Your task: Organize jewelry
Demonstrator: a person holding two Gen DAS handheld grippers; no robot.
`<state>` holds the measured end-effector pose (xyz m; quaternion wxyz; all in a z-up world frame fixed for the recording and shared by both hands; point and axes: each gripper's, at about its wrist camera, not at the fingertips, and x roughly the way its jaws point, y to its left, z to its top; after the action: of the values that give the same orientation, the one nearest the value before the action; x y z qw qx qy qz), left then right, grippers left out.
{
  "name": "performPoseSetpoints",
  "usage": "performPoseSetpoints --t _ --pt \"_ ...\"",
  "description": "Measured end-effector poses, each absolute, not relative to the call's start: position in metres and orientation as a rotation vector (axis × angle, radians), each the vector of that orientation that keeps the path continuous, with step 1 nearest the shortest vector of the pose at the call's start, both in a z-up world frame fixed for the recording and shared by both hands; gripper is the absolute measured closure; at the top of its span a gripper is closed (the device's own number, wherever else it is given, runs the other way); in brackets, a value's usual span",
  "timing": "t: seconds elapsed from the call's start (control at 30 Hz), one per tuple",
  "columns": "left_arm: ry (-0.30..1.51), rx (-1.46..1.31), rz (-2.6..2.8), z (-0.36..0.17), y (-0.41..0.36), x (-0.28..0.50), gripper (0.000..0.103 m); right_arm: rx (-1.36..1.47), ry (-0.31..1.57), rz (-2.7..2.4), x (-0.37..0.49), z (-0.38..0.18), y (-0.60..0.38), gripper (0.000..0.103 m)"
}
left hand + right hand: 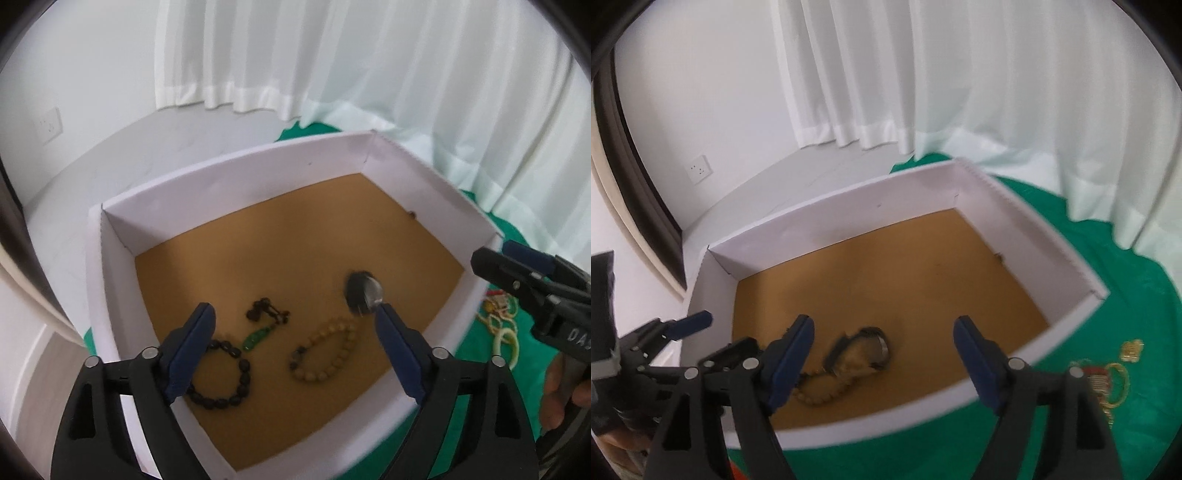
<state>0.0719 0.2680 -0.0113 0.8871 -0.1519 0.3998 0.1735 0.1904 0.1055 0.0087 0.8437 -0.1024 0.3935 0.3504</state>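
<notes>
A white box with a brown floor holds a black bead bracelet, a green pendant on a dark cord, a tan bead bracelet and a dark wristwatch. My left gripper is open and empty above the box's near side. My right gripper is open and empty over the box, above the watch and the tan beads. The right gripper also shows at the right edge of the left wrist view.
The box stands on a green cloth. Gold and cream jewelry pieces lie on the cloth to the right of the box; they also show in the left wrist view. White curtains hang behind. A wall socket is at the left.
</notes>
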Motion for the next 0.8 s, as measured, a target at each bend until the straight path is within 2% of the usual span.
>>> performPoseSetpoints --t 0.17,0.37,0.53,0.8 --pt "0.781 -0.276 0.283 0.005 0.224 0.051 0.009 -0.277 0.746 0.642 0.161 0.010 0.055 0.020" --pt "0.772 -0.219 0.138 0.008 0.161 0.040 0.009 -0.281 0.774 0.541 0.136 -0.010 -0.019 0.020" --pt "0.827 -0.217 0.010 -0.017 0.110 0.046 0.004 -0.283 0.810 0.429 0.111 -0.037 -0.083 0.020" --pt "0.894 -0.160 -0.081 -0.074 0.044 0.062 0.004 -0.237 0.887 0.234 0.080 -0.096 -0.166 0.020"
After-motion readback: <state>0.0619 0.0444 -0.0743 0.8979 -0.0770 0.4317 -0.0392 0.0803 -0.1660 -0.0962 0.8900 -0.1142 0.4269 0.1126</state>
